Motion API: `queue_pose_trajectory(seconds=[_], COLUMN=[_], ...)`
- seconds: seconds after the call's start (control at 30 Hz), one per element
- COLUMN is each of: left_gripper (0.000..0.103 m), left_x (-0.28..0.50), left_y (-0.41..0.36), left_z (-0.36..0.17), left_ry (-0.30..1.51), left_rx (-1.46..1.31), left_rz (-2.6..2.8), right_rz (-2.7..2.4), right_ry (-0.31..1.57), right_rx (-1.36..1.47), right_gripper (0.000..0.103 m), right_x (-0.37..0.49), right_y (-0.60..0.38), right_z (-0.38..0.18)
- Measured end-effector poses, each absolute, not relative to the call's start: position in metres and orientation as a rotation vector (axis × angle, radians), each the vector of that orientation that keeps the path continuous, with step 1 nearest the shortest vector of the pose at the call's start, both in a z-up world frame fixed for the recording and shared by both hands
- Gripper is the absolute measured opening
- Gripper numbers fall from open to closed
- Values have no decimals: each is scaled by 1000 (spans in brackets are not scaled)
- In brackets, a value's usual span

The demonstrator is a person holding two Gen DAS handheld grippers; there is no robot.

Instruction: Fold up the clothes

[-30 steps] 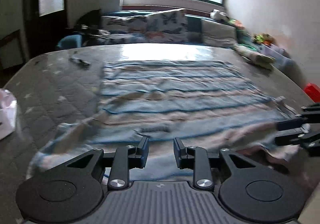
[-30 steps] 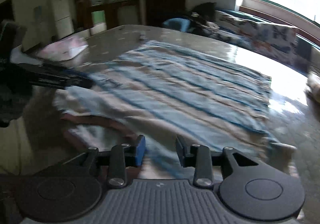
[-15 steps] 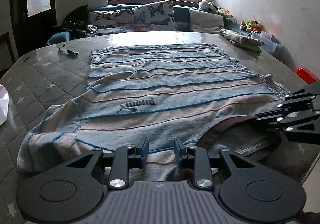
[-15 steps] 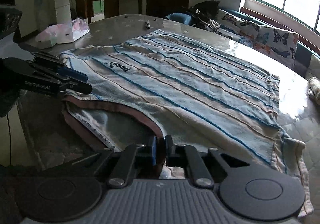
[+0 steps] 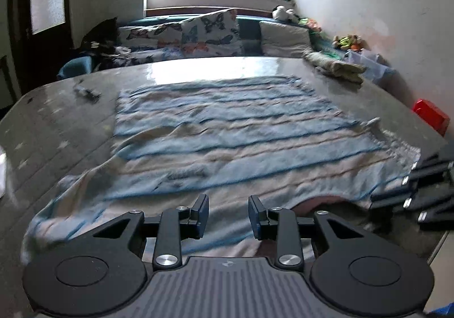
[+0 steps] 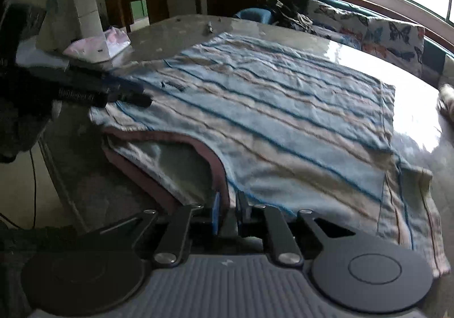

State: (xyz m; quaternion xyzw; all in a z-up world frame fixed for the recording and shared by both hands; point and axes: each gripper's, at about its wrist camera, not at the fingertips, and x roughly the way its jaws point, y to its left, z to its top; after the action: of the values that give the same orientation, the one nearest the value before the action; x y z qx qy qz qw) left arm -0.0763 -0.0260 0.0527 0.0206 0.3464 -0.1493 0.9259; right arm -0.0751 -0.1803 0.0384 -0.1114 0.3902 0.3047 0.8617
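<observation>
Garment: one striped T-shirt (image 5: 227,142) lies flat on the quilted table (image 5: 56,130), front up; collar (image 6: 198,147) at the near edge, hem toward the window
Right gripper (image 6: 227,216): pressed together, pinching the collar's pink rim by the shoulder
Left gripper (image 5: 228,214): jaws spread, nothing between them, over the near shoulder
Key relation: shirt's long axis runs straight away from both grippers; the left one sits nearest its unheld shoulder
Count: one shirt, two grippers, two sleeves
</observation>
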Motion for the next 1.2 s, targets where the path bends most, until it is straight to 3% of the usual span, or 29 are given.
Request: queue_pose_trajectory(seconds=[0.47,0.6,0.93,1.0,1.2], left_gripper=[35,36,44,44,45], left_x=[-52,-62,-73,-69,-71], left_y=[-121,-139,-157,-159,-171], left_z=[42,33,36,37,28], left_ry=[721,736,688,682,712], left_rx=[98,146,232,223,236], left_rz=[-537,-602,-651,-652,-677], right_rz=[288,248,41,-18,-73], right_ry=[787,812,763,748,727], right_rx=[-58,-58,47,76,150], right_gripper=[12,21,25,32,33], right_x=[-60,-65,-66,-68,-70], right_y=[-277,-291,-340,-351,-365], right_z=[41,33,33,32,31])
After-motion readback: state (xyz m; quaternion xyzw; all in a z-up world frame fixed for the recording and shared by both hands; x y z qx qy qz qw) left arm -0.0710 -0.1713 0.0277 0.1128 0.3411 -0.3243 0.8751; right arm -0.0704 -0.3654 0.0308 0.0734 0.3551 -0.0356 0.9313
